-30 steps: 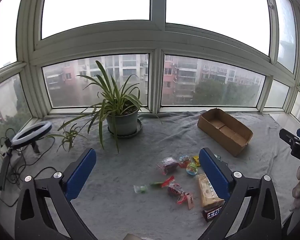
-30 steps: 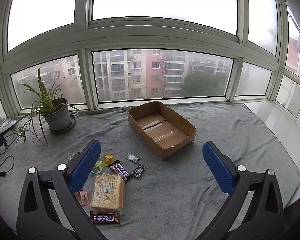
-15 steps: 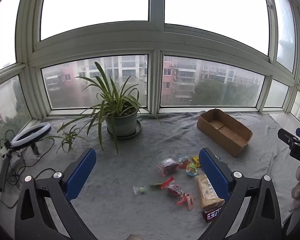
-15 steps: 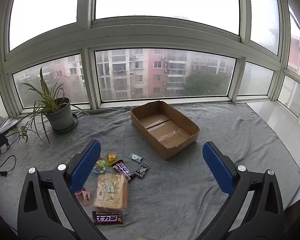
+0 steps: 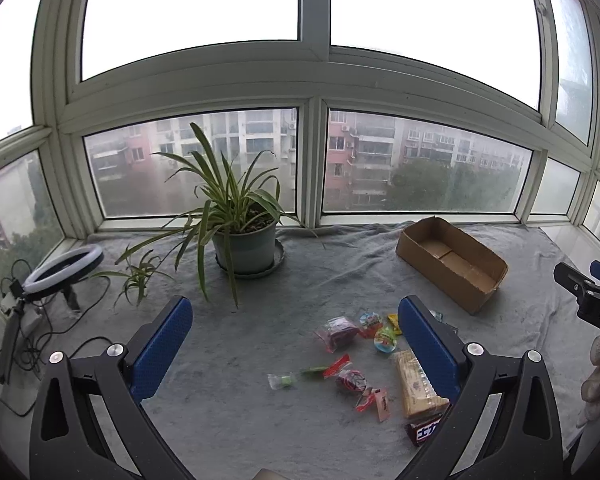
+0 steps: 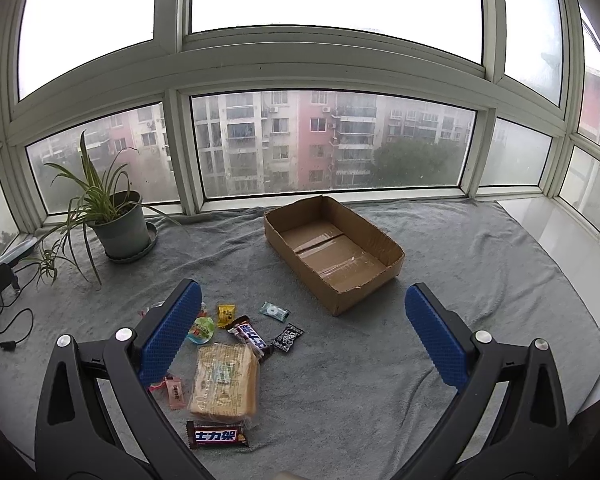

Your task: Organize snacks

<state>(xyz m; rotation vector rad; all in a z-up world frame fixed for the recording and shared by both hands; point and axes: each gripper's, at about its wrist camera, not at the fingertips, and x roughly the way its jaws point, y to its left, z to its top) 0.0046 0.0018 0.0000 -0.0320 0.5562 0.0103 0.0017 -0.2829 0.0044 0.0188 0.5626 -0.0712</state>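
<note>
In the left wrist view, the right finger (image 5: 428, 344) covered part of the cracker pack (image 5: 416, 388) and most of the chocolate bar (image 5: 426, 432); small packets behind it barely showed. The right gripper (image 5: 588, 292) was cut off by the picture's edge, its jaws unseen. In the right wrist view, the left finger (image 6: 170, 332) hid part of the jelly cup (image 6: 202, 330) and the pink packet (image 6: 174, 390). The ring light (image 6: 12, 254) was cropped at the edge. Print on the small wrappers was too small to read.
</note>
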